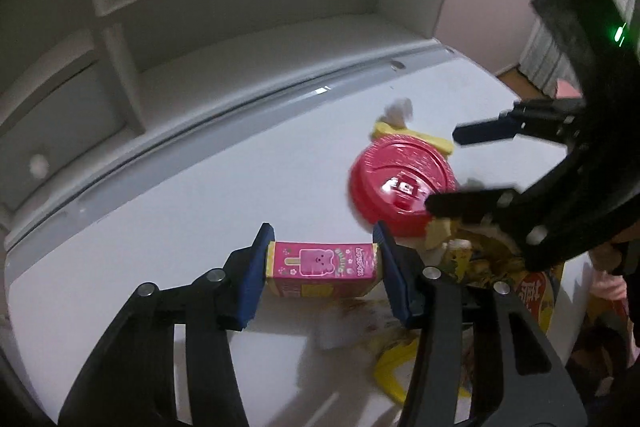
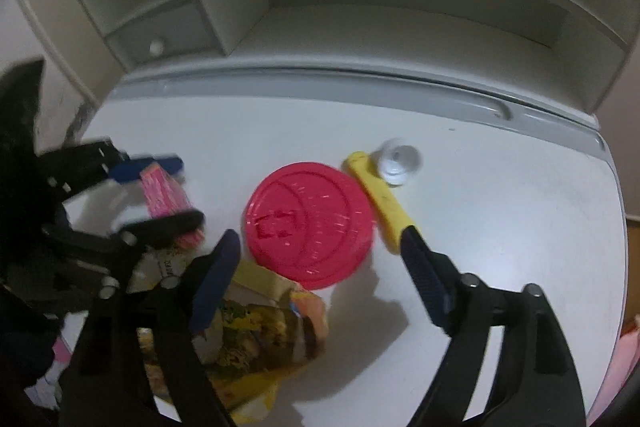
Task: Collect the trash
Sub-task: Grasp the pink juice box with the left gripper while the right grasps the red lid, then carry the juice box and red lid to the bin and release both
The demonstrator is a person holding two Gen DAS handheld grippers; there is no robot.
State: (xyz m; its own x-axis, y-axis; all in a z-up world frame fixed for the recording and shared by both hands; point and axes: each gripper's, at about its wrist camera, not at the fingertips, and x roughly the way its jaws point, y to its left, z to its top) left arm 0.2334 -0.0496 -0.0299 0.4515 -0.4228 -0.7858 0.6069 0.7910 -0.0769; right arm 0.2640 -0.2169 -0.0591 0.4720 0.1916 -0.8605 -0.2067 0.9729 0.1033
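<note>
A small pink box [image 1: 320, 269] with a bear ice-pop print lies on the white table [image 1: 200, 219]. My left gripper [image 1: 323, 233] is shut on it, one blue pad against each end. In the right wrist view the same pink box [image 2: 164, 193] sits between the left gripper's fingers [image 2: 188, 189]. A round red plastic lid [image 2: 310, 223] lies flat at the table's middle. My right gripper [image 2: 320, 235] stands open astride it, with a gap between each pad and the rim. From the left wrist view the red lid [image 1: 400, 179] shows with the right gripper [image 1: 446, 169] over it.
A yellow strip [image 2: 380, 199] and a small white cup [image 2: 398, 161] lie just behind the lid. Crumpled yellow printed packaging [image 2: 256, 327] sits at the near edge between the grippers. A white shelf unit [image 2: 360, 7] stands along the table's back edge.
</note>
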